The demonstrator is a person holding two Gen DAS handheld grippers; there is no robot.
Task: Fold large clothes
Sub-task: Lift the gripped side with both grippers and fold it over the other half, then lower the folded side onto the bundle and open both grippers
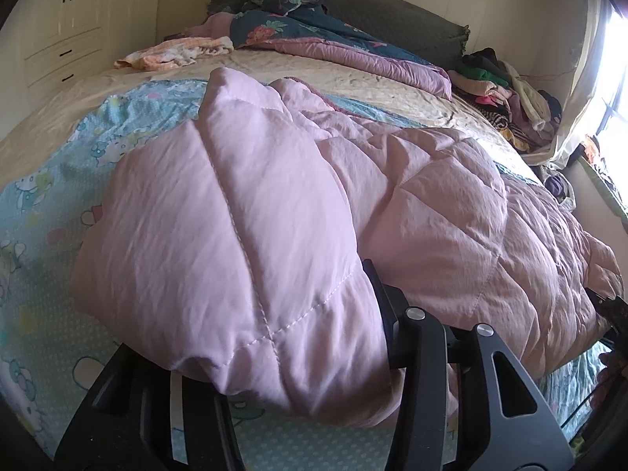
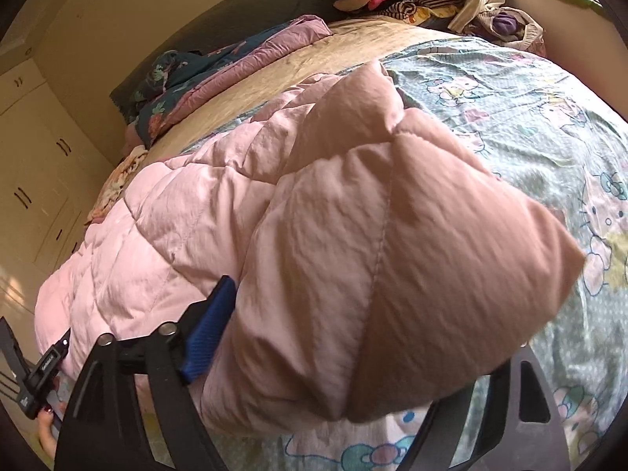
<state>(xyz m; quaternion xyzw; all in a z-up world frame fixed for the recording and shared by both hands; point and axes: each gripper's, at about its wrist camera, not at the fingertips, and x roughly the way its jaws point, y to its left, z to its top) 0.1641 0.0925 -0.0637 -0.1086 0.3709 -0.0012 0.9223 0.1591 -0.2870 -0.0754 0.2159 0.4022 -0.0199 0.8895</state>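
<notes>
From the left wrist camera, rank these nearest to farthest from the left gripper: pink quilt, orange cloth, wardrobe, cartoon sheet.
1. Pink quilt, bunched in the left gripper.
2. Cartoon sheet, directly underneath, spreading left.
3. Orange cloth, far side of the bed, left.
4. Wardrobe, against the wall, far left.

Daylight does all the work here, pouring in from the window (image 1: 612, 90) on the right side of the left wrist view, which is blown out to pure white with glare bleeding onto the curtain (image 1: 577, 90). The pink quilt (image 1: 274, 196) is softly lit there, with gentle shadows in its stitched creases. In the right wrist view the quilt (image 2: 298, 243) splits — pale and sunlit on its left, warm brownish shade on the near corner, which looks a bit smeared. A sun patch hits the wardrobe (image 2: 31, 180) low on the left. Heavy fisheye bending in both, with black vignette corners. Colours run warmer in the right view.
</notes>
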